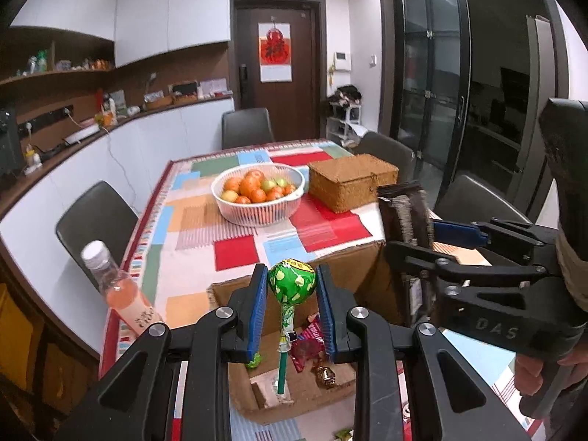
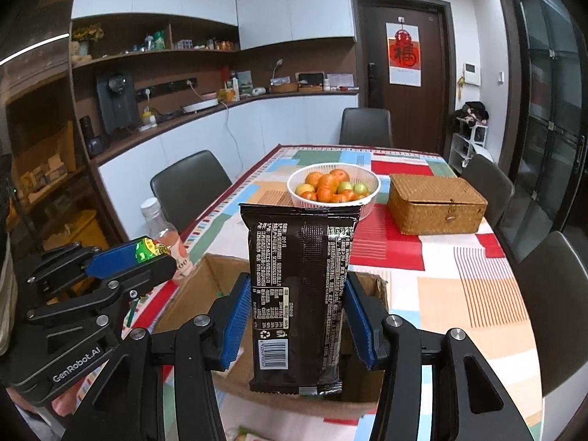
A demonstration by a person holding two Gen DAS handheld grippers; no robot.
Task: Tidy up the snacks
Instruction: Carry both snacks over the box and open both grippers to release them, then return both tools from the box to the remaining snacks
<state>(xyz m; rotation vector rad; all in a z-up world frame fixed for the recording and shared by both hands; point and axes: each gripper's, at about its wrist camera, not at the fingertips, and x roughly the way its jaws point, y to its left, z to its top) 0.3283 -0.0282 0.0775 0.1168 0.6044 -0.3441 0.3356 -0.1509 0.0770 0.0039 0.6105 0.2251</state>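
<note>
While the left gripper [image 1: 292, 312] holds a green lollipop [image 1: 292, 281] by its wrapped head, the blue pads appear to press on either side of the ball and the stick hangs straight down, so the candy's long axis is near vertical and points into the cardboard box [image 1: 294, 386] directly beneath it. The right gripper [image 2: 297, 316] is closed on a dark snack packet [image 2: 299, 294], held upright with its long axis vertical and its lower edge hanging just inside the same box [image 2: 205, 294]. Both snacks therefore lie above the box, and the coming move looks like a simple downward release for each; neither needs to travel sideways much. Seen from the left wrist, the box already holds a few wrapped sweets [image 1: 312, 345] on its floor, right below the lollipop stick. The two grippers sit close together, the right one just beside the left, so a crowded drop could knock one against the other. Further out on the patterned table [image 2: 459, 294] stand a pink drink bottle [image 1: 117, 286] at the left edge, a white basket of fruit [image 2: 332, 187] beyond the box, and a closed wicker box [image 2: 435, 204] to its right, all well apart from the grippers
</note>
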